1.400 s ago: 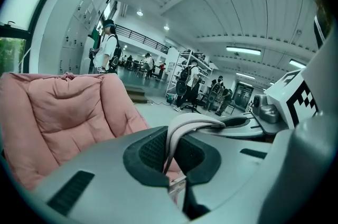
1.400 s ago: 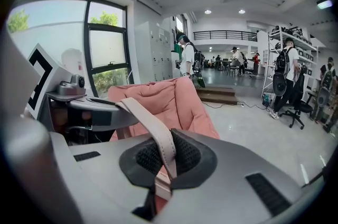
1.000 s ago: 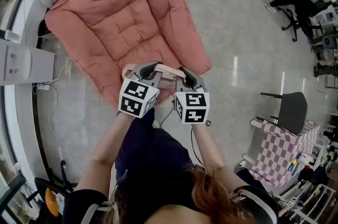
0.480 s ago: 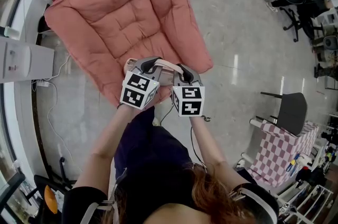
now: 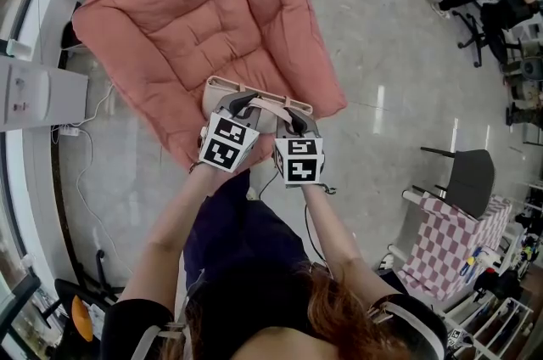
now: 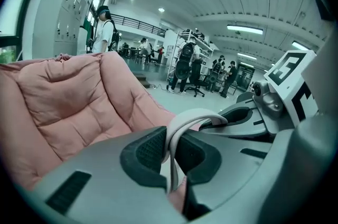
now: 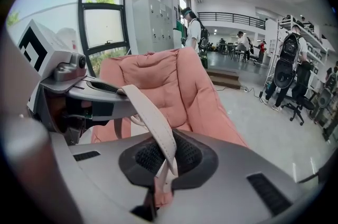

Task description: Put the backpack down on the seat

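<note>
The beige backpack (image 5: pixel 222 88) is at the front edge of the pink seat (image 5: pixel 187 19). It is mostly hidden under the two tools: only its top rim shows, and whether it rests on the cushion cannot be told. Its strap (image 5: pixel 270 104) arches between them. The left hand-held gripper (image 6: pixel 170 150) is clamped on one end and the right hand-held gripper (image 7: pixel 166 157) on the other. The seat's far edge is cut off in the head view.
</note>
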Motion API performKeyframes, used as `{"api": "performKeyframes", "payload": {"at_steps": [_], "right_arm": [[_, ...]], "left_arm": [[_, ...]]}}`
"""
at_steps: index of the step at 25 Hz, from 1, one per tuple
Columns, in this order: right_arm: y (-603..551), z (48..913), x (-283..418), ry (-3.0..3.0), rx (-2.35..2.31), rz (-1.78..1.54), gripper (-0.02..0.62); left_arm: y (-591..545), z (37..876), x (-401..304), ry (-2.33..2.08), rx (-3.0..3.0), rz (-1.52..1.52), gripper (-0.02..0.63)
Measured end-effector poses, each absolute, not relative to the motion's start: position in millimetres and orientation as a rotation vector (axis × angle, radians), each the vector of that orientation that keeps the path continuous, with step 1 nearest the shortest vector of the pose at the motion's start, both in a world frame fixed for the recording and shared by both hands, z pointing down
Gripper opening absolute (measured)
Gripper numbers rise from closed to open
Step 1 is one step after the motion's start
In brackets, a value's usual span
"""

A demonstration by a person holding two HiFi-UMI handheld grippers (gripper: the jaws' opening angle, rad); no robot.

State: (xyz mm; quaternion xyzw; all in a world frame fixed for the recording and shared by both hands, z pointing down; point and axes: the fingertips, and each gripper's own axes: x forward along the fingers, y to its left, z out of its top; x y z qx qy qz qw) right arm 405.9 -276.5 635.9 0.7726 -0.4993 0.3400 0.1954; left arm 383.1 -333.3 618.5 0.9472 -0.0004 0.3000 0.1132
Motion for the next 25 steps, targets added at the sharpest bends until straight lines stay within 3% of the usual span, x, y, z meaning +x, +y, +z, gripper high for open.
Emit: {"api": "performKeyframes", "payload": {"at_steps": [16,17,19,22,23,25], "right_arm": [[-272,705,402,-1.302,2.028,1.077,0.037],[-272,707,404,-1.289,2.029,1.078,0.037],[-274,710,406,-1.275,2.030,1.081,0.037],[-272,716,407,-1.276,2.014,1.080,0.039],[-271,718,406,-1.280,2.008,1.088,0.063],[-268,722,403,-1.301,1.998,1.104,0.229]], "left_arm": [[-335,697,372,0.060,2.802,1.221,0.025],[-336,702,370,0.070,2.782,1.245,0.049],[-338,712,367,0.091,2.736,1.295,0.193],[-338,724,360,0.107,2.698,1.345,0.226],[-337,727,358,0.112,2.692,1.362,0.242],[-336,735,352,0.129,2.679,1.403,0.265]]}}
